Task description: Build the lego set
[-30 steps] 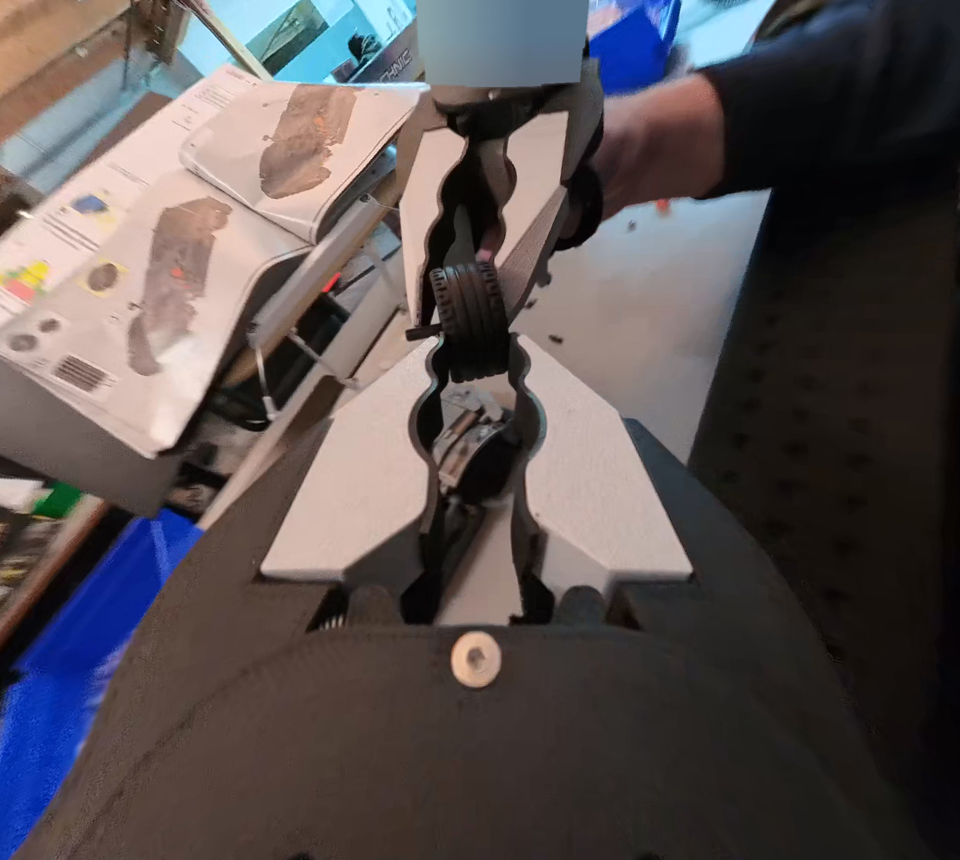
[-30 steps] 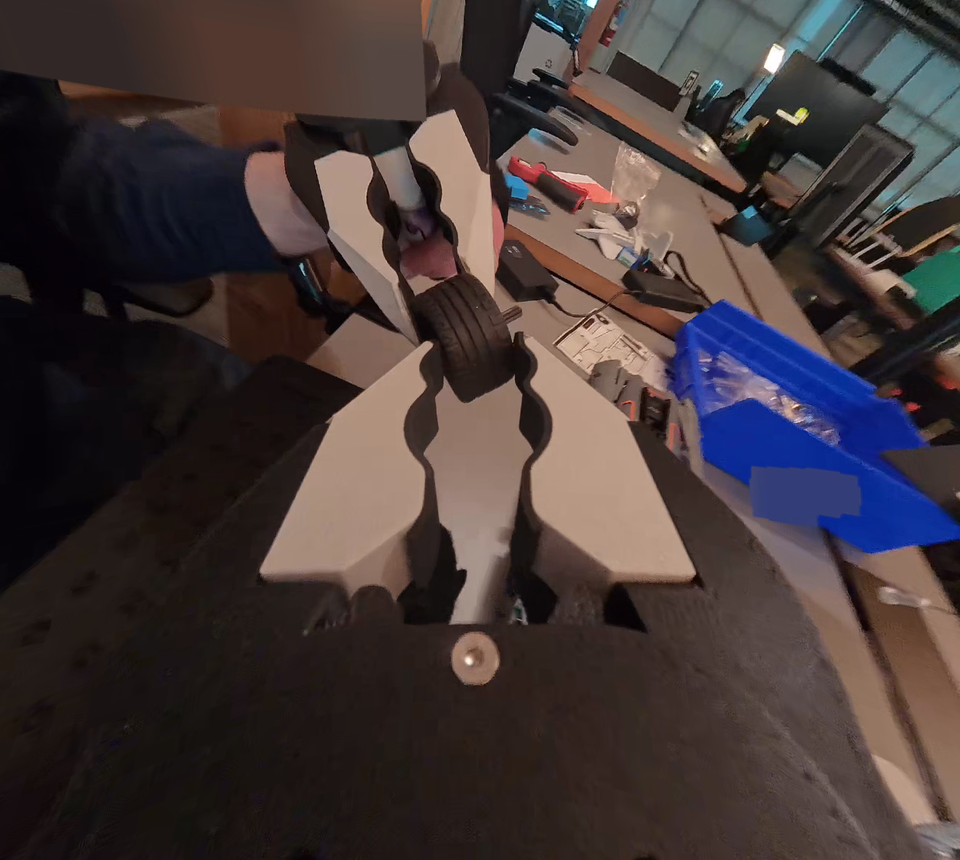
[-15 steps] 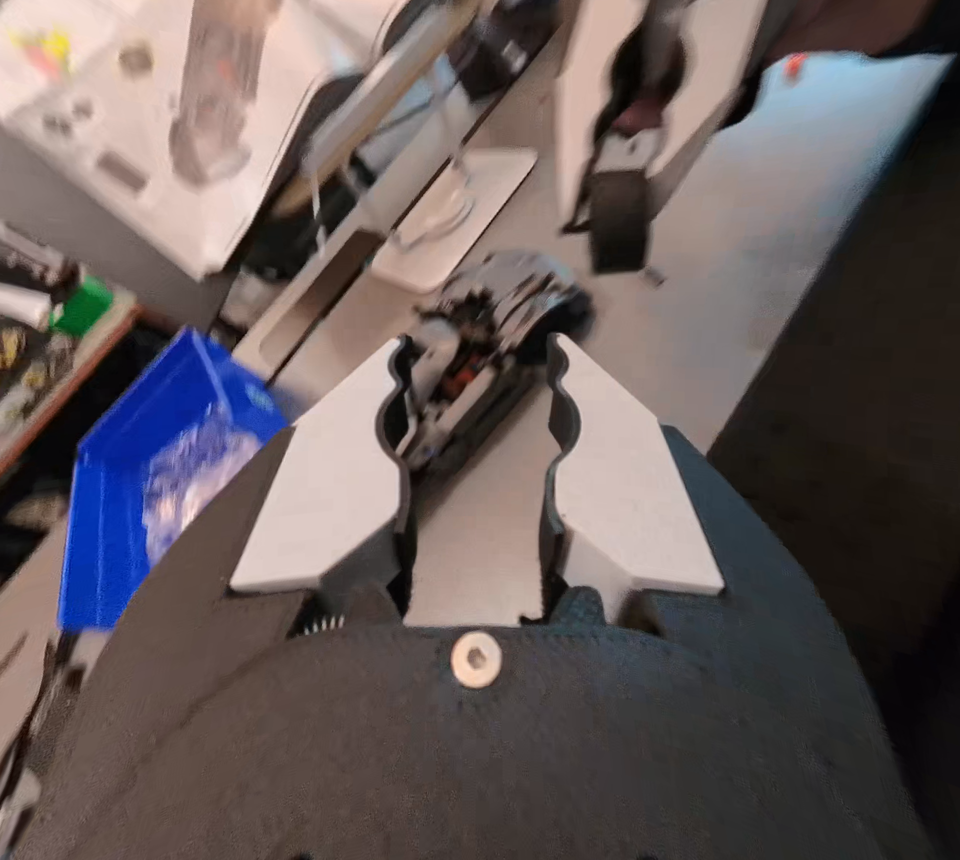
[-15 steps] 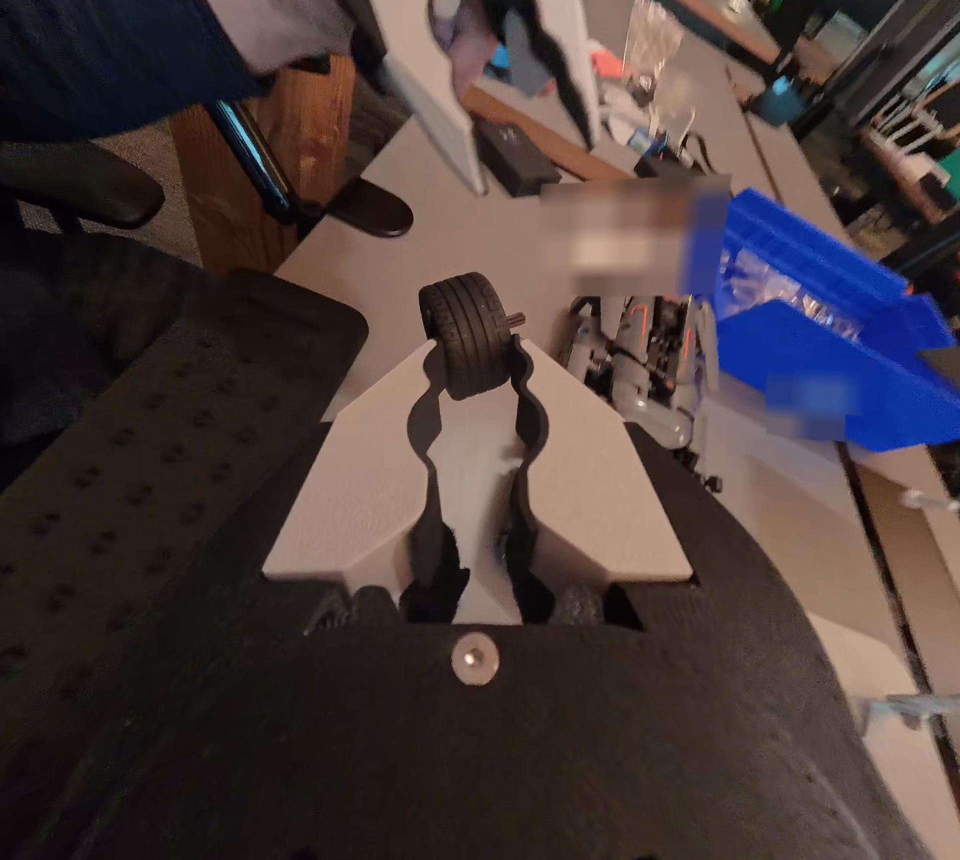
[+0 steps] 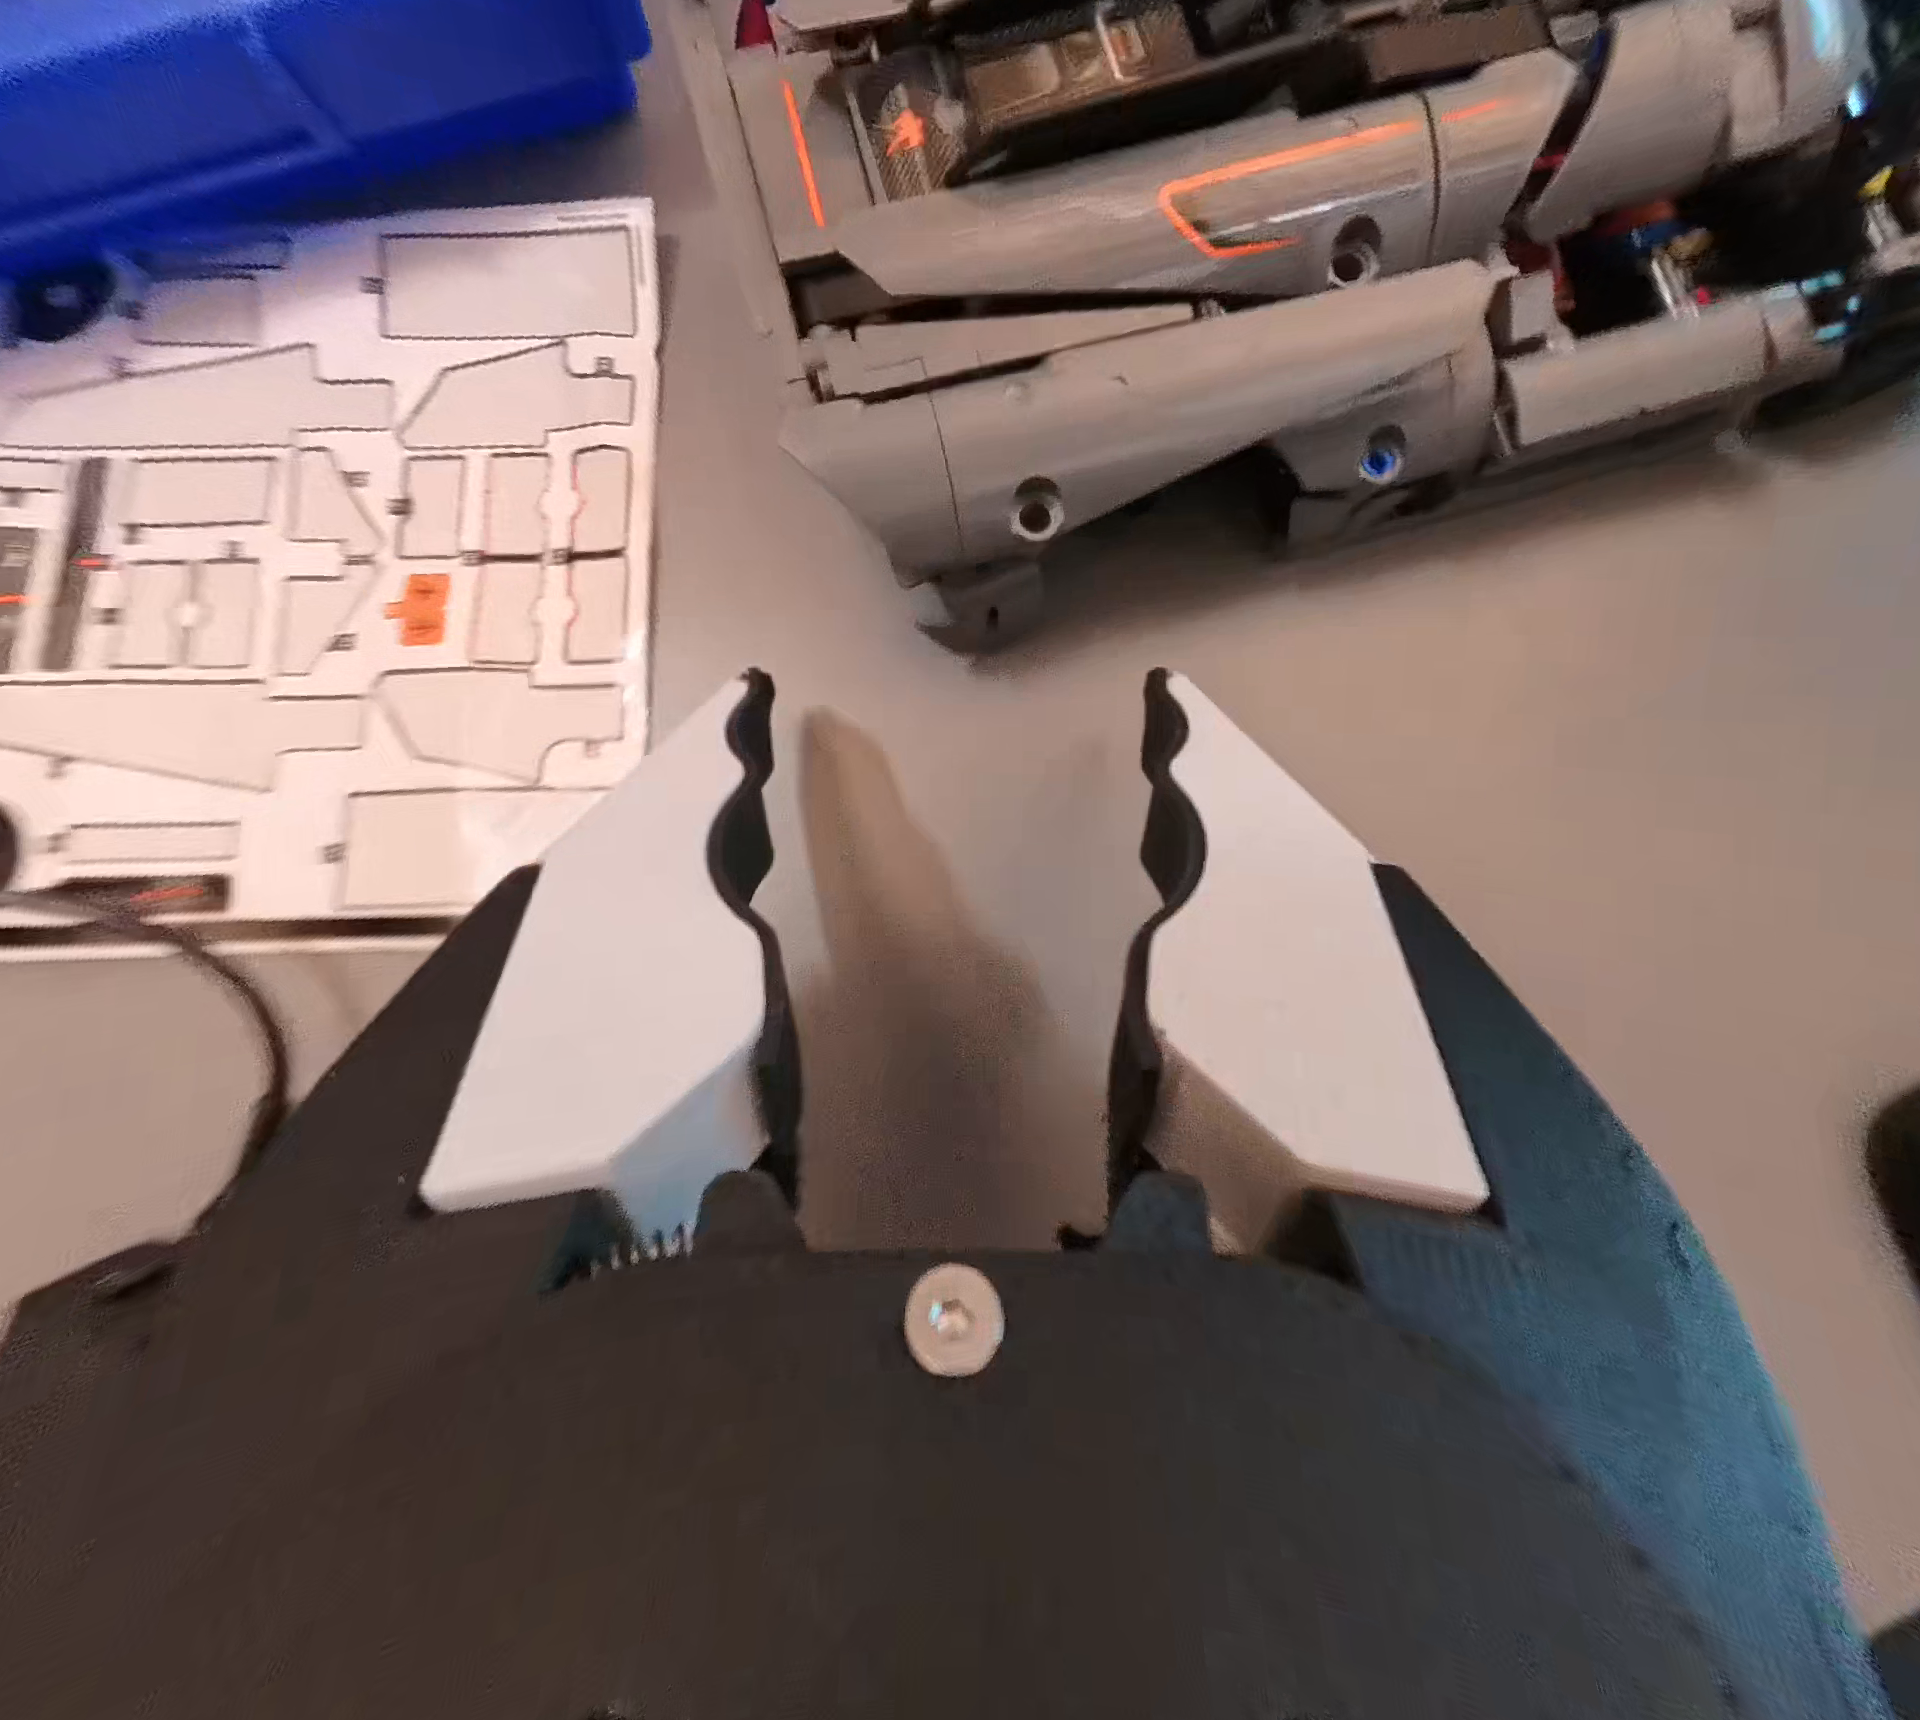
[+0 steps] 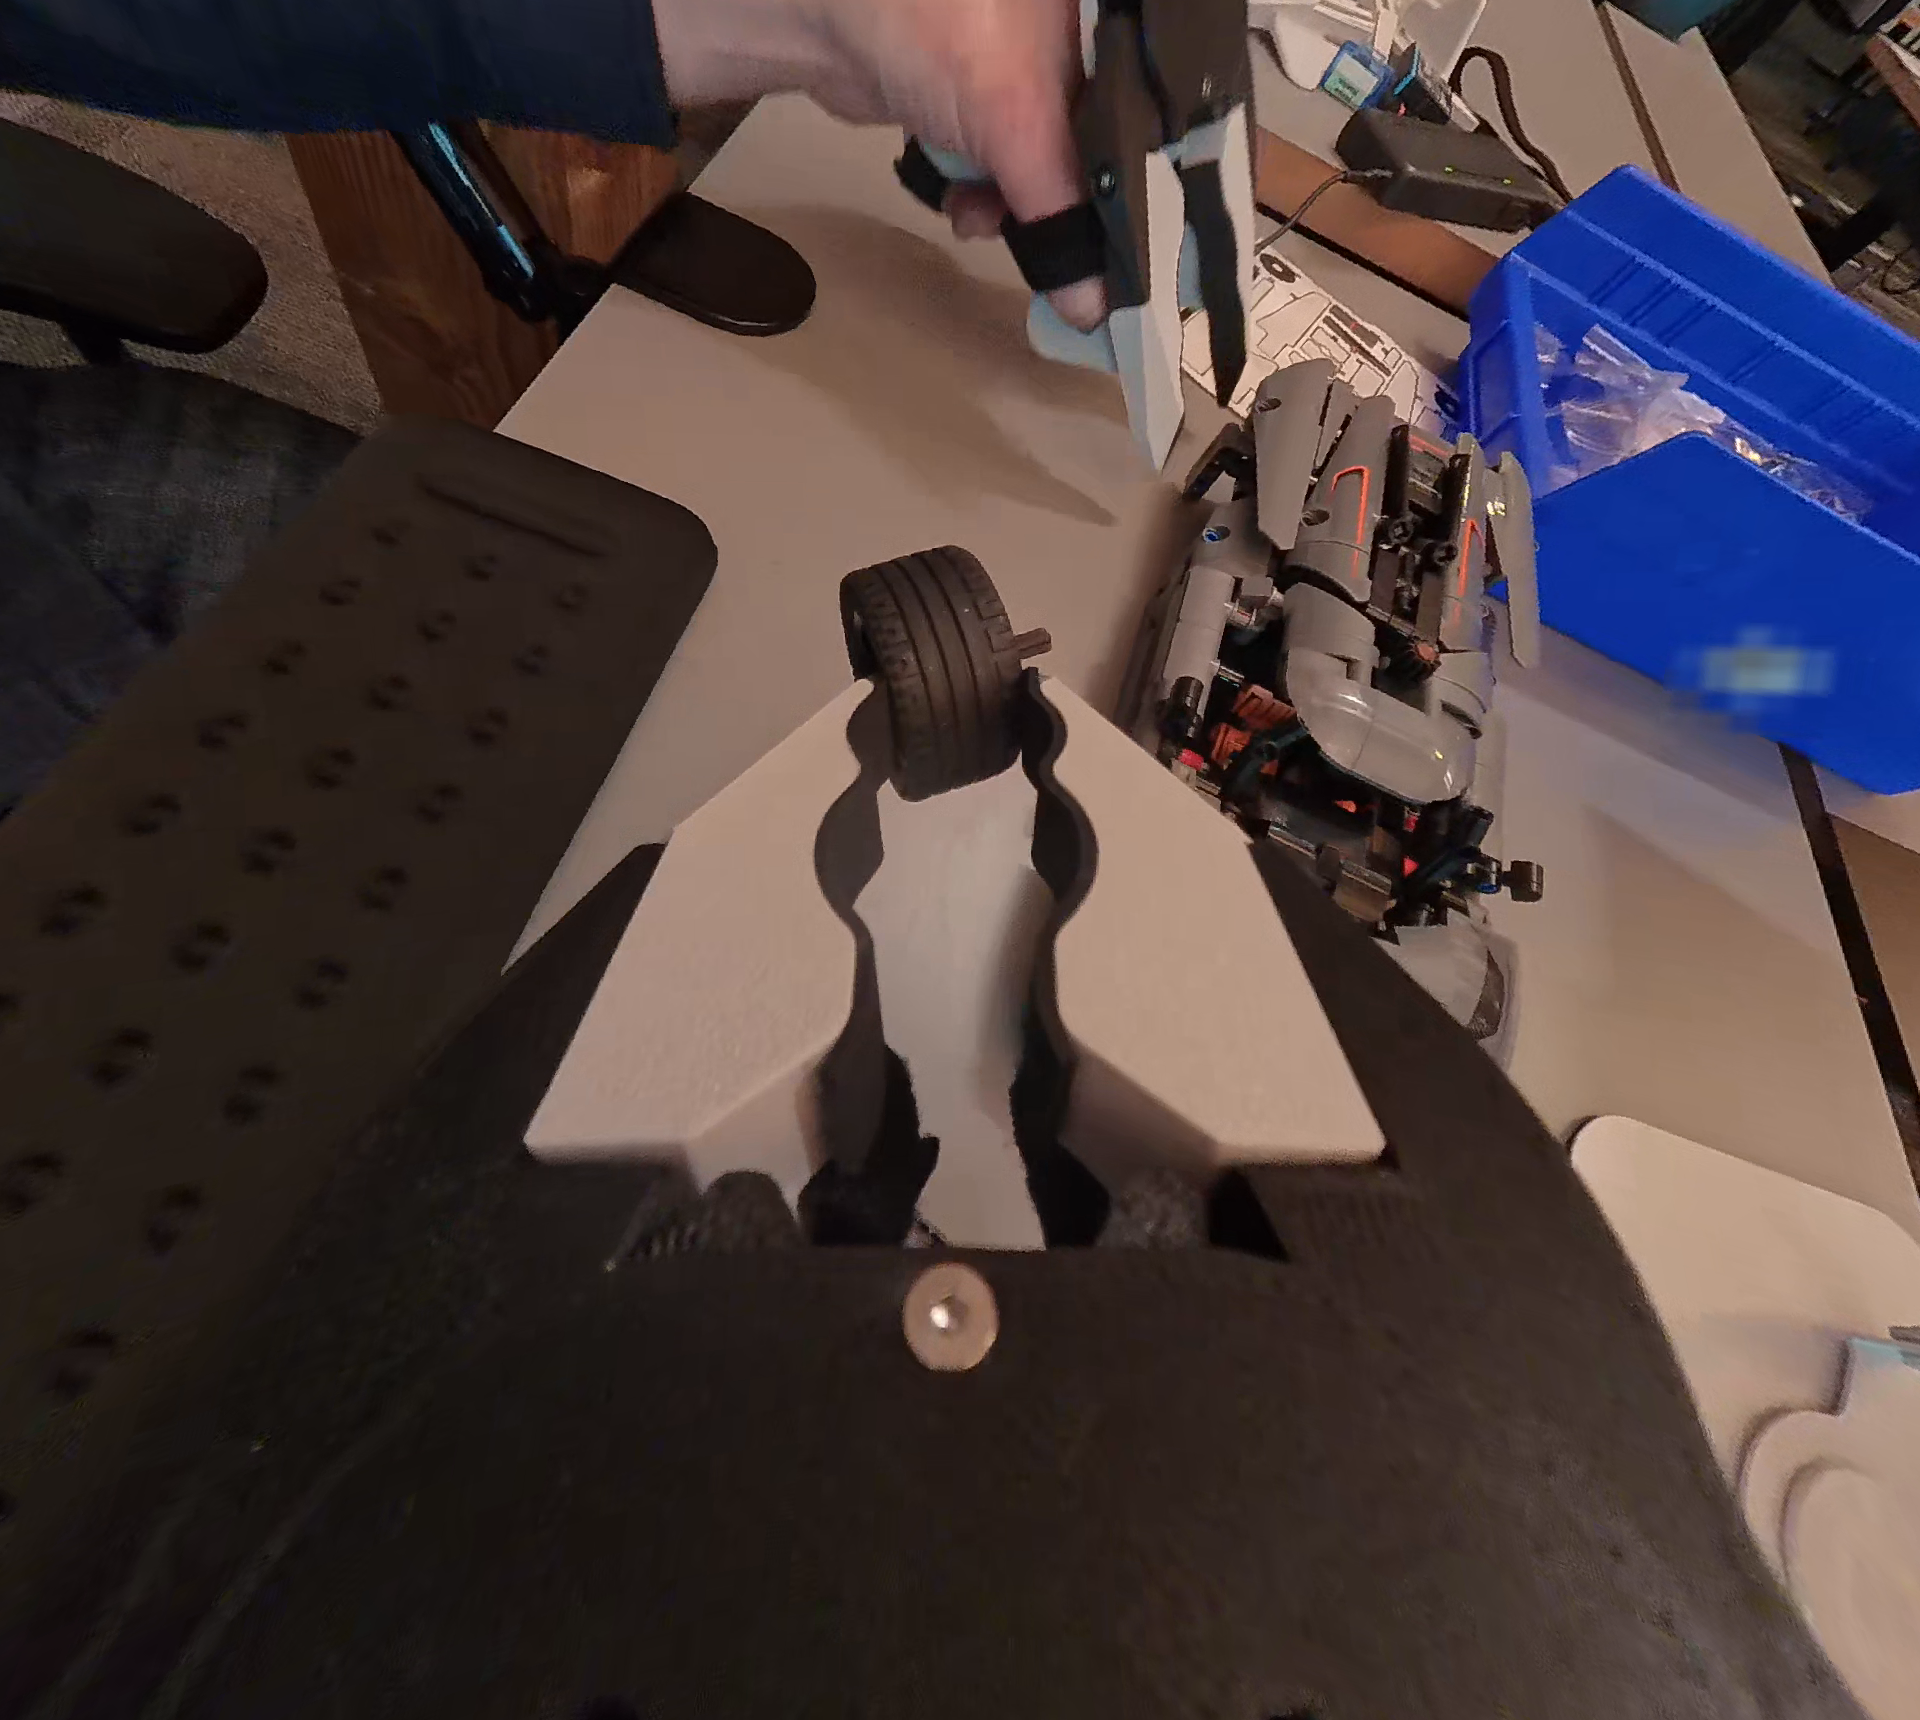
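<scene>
Left wrist view: looks steeply down along its fingers, close over the table [image 5: 1351, 839].
Right wrist view: higher and farther back, facing forward and down across the table [image 6: 831, 465].
Shared: car [image 5: 1195, 216] [image 6: 1351, 631], blue bin [image 5: 312, 8] [image 6: 1714, 579], sheet [image 5: 312, 527] [image 6: 1320, 330].

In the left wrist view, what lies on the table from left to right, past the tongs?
Blue bin and, just below it, the sticker sheet, then a strip of bare table, then the grey model car.
</scene>
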{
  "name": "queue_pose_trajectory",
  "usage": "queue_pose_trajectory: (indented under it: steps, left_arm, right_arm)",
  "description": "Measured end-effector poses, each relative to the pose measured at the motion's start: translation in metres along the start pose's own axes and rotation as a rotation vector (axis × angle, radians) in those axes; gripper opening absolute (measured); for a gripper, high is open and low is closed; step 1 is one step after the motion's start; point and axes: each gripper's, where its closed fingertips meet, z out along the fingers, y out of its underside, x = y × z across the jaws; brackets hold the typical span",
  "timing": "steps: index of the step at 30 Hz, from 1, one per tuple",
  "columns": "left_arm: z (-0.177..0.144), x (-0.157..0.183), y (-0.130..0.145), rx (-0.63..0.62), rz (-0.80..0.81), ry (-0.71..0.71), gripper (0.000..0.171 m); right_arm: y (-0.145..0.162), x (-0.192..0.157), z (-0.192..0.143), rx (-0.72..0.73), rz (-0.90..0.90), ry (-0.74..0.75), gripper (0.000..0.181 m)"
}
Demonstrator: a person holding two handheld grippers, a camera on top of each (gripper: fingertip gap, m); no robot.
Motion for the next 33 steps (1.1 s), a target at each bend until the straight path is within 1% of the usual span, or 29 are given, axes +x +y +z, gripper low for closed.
queue_pose_trajectory:
  steps: [3, 5, 8, 10, 11, 18, 23, 33]
  left_arm:
    - [0.016, 0.0, -0.007, 0.088, -0.046, 0.019, 0.064]
    - [0.024, 0.001, -0.007, 0.094, -0.061, 0.035, 0.063]
    - [0.026, 0.002, -0.017, 0.138, -0.022, 0.023, 0.057]
    - [0.024, 0.006, -0.029, 0.197, -0.005, 0.032, 0.048]
    - [0.024, 0.006, -0.031, 0.205, 0.001, 0.032, 0.044]
    - [0.026, 0.01, -0.033, 0.204, 0.03, 0.032, 0.032]
    - [0.026, 0.019, -0.037, 0.209, 0.043, 0.032, 0.031]
    - [0.024, 0.032, -0.039, 0.155, 0.033, 0.004, 0.03]
  right_arm:
    - [0.002, 0.002, -0.001, -0.003, 0.01, 0.005, 0.022]
    - [0.005, 0.003, -0.001, -0.017, 0.02, 0.003, 0.022]
    - [0.012, 0.001, 0.002, -0.047, 0.036, -0.009, 0.022]
    - [0.018, 0.0, 0.003, -0.071, 0.045, -0.019, 0.022]
    - [0.022, -0.001, 0.004, -0.084, 0.056, -0.028, 0.022]
    - [0.052, -0.005, 0.012, -0.19, 0.106, -0.051, 0.022]
    - [0.06, -0.001, 0.008, -0.206, 0.147, -0.038, 0.022]
    - [0.074, 0.0, -0.002, -0.233, 0.172, -0.012, 0.021]
